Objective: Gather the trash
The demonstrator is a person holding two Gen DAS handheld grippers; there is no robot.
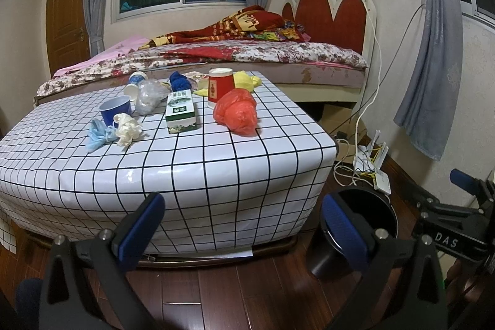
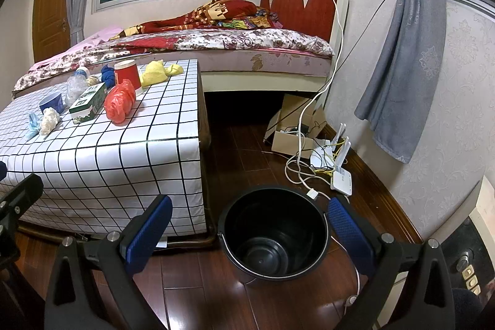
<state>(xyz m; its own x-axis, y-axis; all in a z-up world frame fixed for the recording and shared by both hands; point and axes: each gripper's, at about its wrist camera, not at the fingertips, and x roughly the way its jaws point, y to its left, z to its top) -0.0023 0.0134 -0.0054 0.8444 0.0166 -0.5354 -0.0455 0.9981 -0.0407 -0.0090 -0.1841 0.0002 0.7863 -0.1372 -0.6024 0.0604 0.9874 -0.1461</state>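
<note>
Trash (image 1: 235, 112) lies on the table (image 1: 216, 163), well beyond both wide-spread, empty tongs (image 1: 244, 225).

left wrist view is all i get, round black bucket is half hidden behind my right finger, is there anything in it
Observer: No. The right wrist view looks straight into the round black bucket and its bottom is bare.
Operator: what's on the floor beyond it
Observer: An open cardboard box sits under the edge of the bed, with white cables running out across the wooden floor.
Operator: is the right gripper holding anything
Observer: No. The right gripper is open with nothing between its blue pads, hanging over the bucket.
</note>
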